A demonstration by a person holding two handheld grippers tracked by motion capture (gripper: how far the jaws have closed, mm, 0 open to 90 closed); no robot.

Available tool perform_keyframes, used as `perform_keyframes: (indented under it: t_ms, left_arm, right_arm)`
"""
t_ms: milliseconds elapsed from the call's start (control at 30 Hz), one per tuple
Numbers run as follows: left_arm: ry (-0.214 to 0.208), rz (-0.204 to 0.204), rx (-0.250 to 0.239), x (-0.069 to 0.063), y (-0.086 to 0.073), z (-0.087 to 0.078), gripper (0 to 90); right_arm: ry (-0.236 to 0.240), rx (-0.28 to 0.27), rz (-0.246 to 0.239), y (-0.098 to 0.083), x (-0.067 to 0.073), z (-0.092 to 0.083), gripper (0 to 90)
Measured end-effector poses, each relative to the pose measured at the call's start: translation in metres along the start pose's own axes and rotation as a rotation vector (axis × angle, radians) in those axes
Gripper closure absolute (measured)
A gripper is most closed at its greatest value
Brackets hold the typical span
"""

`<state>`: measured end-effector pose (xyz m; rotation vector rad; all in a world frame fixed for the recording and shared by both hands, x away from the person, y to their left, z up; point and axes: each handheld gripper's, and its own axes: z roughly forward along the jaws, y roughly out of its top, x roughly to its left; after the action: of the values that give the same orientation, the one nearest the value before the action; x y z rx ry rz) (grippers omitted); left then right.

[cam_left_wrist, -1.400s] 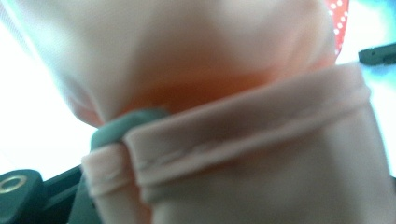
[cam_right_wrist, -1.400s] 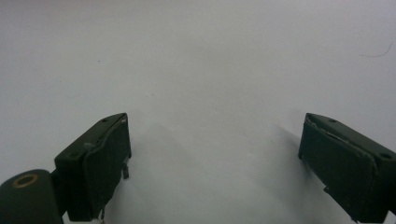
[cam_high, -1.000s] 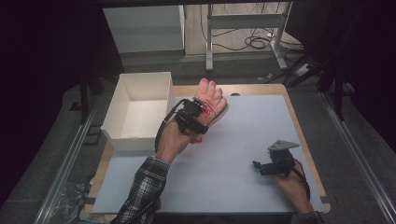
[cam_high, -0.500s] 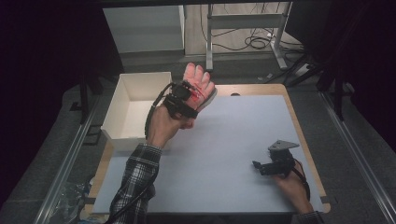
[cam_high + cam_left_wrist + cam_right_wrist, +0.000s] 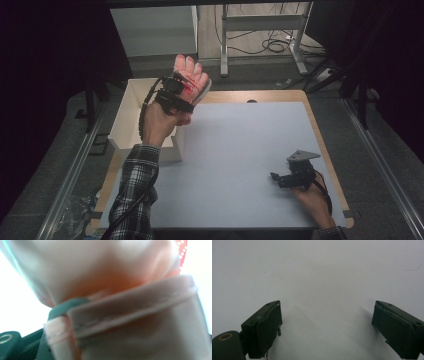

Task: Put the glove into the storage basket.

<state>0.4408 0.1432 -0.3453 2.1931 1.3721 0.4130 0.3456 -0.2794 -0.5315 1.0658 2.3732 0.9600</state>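
Note:
A pale pink work glove (image 5: 194, 76) with a red dotted palm is held up in the air, fingers pointing upward. My left gripper (image 5: 184, 92) is shut on its cuff, above the near right corner of the white box (image 5: 120, 116). In the left gripper view the glove's hemmed cuff (image 5: 130, 315) is pressed close against the camera, with one dark jaw edge showing beside it. My right gripper (image 5: 280, 179) rests low over the white mat at the front right. It is open, and between its jaws (image 5: 327, 327) there is just bare mat.
The open white box stands at the table's left edge. A white mat (image 5: 240, 145) covers most of the wooden table (image 5: 320, 130). Beyond the far edge are table legs and cables (image 5: 270, 45) on the floor.
My left hand has lifted the glove and carried it leftward and away, from over the mat to the box's corner. The right gripper has stayed put.

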Motion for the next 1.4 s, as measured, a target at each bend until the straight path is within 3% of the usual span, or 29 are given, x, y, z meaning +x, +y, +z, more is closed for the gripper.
perform_keyframes:
  t_ms: [333, 400, 667, 833, 1133, 1400]
  left_arm:
    - [0.06, -0.085, -0.011, 0.035, -0.012, -0.007, 44.3]
    - [0.076, -0.119, -0.01, 0.046, -0.019, -0.005, 44.2]
    - [0.119, -0.179, -0.006, 0.071, -0.04, 0.009, 43.8]
    - [0.13, -0.194, -0.005, 0.078, -0.049, 0.022, 43.5]
    - [0.133, -0.211, 0.0, 0.083, -0.06, 0.064, 42.4]
    - [0.143, -0.206, 0.055, 0.081, -0.059, 0.09, 41.9]
  right_arm:
    - [0.0, 0.0, 0.0, 0.0, 0.0, 0.0, 9.4]
    - [0.0, 0.0, -0.001, 0.0, 0.0, 0.0, 9.4]
    - [-0.001, -0.001, 0.0, 0.0, 0.0, 0.0, 9.4]
    - [-0.002, -0.001, 0.0, 0.0, 0.0, 0.0, 9.4]
    - [-0.001, 0.0, 0.0, 0.0, 0.0, 0.0, 9.5]
    - [-0.001, -0.001, -0.001, 0.0, 0.0, 0.0, 9.5]
